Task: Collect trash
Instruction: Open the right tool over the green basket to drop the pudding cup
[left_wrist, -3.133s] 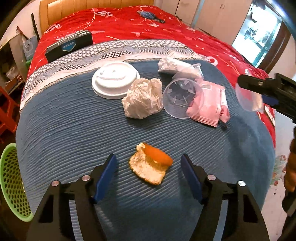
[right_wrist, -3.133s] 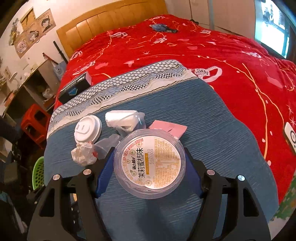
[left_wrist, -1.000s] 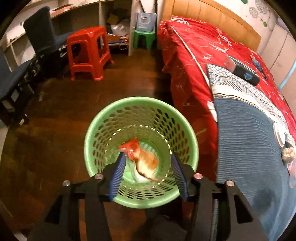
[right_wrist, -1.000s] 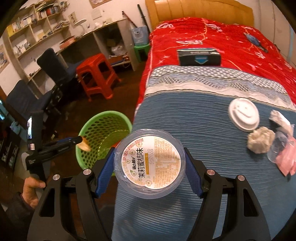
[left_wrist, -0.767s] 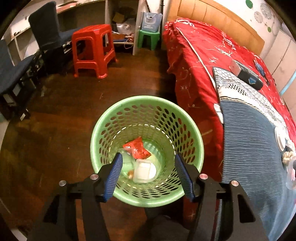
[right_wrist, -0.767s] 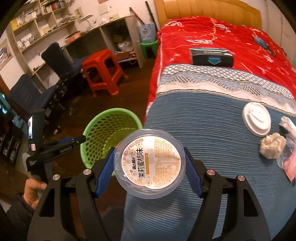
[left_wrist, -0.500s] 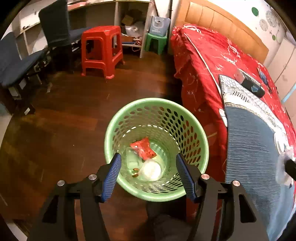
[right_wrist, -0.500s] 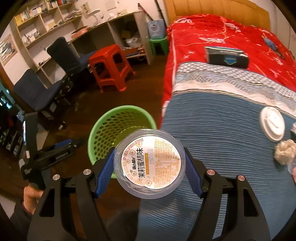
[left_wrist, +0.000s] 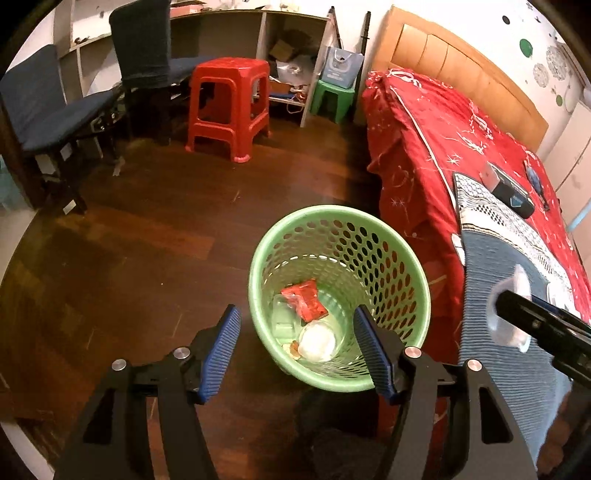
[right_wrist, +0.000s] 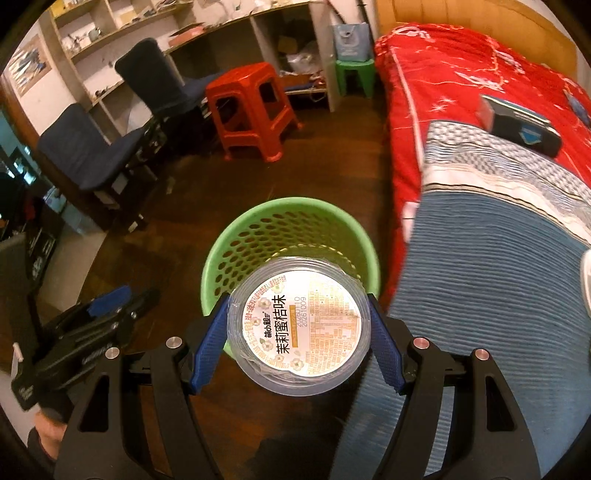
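A green perforated bin (left_wrist: 388, 266) stands on the wood floor beside the bed; a red wrapper (left_wrist: 304, 299) and a clear cup (left_wrist: 317, 341) lie inside. My left gripper (left_wrist: 297, 349) is open and empty, to the near left of the bin. My right gripper (right_wrist: 297, 328) is shut on a clear plastic cup with a printed lid (right_wrist: 301, 326), held above the bin's (right_wrist: 258, 229) near rim. The right gripper with the cup also shows at the right edge of the left wrist view (left_wrist: 517, 321). The left gripper shows low left in the right wrist view (right_wrist: 92, 325).
The bed with a blue blanket (right_wrist: 498, 295) and red quilt (left_wrist: 424, 129) runs along the right. A black box (right_wrist: 521, 125) lies on the bed. A red stool (left_wrist: 229, 107), a small green stool (left_wrist: 334, 98), dark chairs (left_wrist: 48, 107) and shelves stand beyond the bin.
The orange peel left my left gripper and dropped into the bin; that gripper opened and drew back left. My right gripper carried the cup from the bed to over the bin.
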